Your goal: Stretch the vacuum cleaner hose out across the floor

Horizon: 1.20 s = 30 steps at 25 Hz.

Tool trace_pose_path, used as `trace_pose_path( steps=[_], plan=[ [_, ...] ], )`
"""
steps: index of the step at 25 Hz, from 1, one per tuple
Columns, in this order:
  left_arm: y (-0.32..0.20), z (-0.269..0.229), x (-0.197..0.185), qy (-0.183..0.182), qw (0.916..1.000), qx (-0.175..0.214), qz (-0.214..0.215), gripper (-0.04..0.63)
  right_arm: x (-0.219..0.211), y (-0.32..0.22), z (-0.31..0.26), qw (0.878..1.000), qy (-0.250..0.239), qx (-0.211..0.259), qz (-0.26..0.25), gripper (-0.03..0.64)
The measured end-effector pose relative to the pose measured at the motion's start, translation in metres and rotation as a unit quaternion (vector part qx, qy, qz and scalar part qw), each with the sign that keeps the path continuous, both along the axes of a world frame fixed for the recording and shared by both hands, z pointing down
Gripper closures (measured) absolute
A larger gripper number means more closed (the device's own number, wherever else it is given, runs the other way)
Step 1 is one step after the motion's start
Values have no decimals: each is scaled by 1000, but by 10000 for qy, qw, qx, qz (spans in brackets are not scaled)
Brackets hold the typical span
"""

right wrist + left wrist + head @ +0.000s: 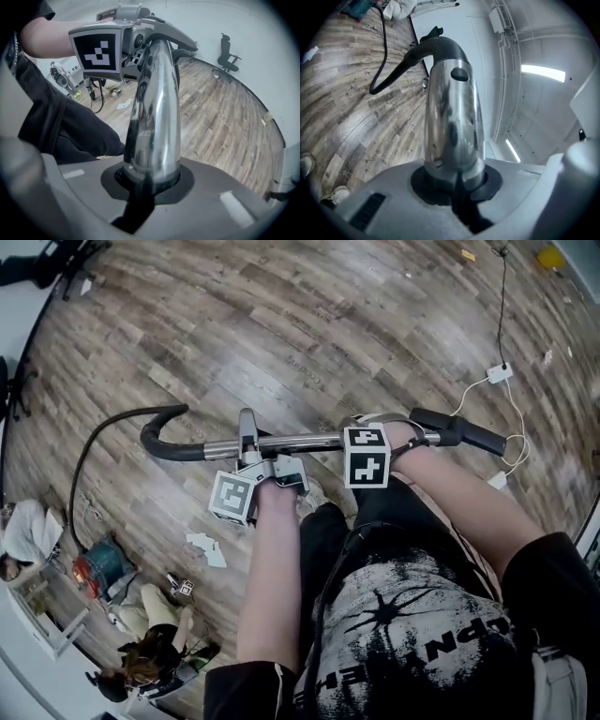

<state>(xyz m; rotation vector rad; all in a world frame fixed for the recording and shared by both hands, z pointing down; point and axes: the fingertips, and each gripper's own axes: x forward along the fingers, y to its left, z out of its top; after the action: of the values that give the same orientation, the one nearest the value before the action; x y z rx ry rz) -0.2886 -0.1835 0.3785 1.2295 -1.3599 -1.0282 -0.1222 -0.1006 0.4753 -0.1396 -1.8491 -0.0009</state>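
I hold a chrome vacuum wand [309, 441] level above the wooden floor, one gripper on each part of it. My left gripper [249, 446] is shut on the wand near its black curved handle [161, 437]. My right gripper [399, 438] is shut on it further right, next to a black end piece [464, 432]. From the handle a black hose [92, 454] curves down the floor to the vacuum cleaner body [101, 568]. In the left gripper view the wand [452, 122] rises from my shut left gripper [457, 183] towards the hose [384, 44]. The right gripper view shows the wand [153, 122] clamped in my right gripper [150, 180].
A white cable with an adapter [500, 373] lies on the floor at the right. Paper scraps [206, 549] lie near my feet. A person [150, 657] sits at the lower left beside shelving. An office chair [228, 56] stands by the far wall.
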Motion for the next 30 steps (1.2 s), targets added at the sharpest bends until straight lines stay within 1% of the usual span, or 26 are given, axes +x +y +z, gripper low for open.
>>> trace_pose_path(
  steps=[4,8,11,14,18,21,23,25,28,30],
  plan=[
    [12,3,10,165,9990,67,401,555,7,23,-3,9989,183,91,415,551],
    [25,18,17,40,9966,76,818,555,14,46,-2,9965,279,121,784,551],
    [34,23,31,103,9953,58,961,555,28,58,-3,9950,357,136,918,551],
    [37,13,42,135,9947,91,1011,555,39,62,-12,9943,409,174,971,551],
    [44,-2,56,70,9958,155,900,555,53,65,-24,9955,316,252,861,551],
    [53,-20,72,-3,9971,260,711,555,68,69,-29,9969,199,308,694,551],
    [64,-24,86,-83,9980,291,553,555,84,75,-28,9979,125,332,541,551],
    [81,-23,107,-150,9987,307,373,555,107,85,-26,9987,49,353,364,549],
    [114,-26,150,-73,9992,387,62,555,151,108,-22,9991,3,426,81,550],
    [139,-24,178,-114,9991,384,-102,555,182,127,-21,9990,-19,448,-83,551]
  ],
)
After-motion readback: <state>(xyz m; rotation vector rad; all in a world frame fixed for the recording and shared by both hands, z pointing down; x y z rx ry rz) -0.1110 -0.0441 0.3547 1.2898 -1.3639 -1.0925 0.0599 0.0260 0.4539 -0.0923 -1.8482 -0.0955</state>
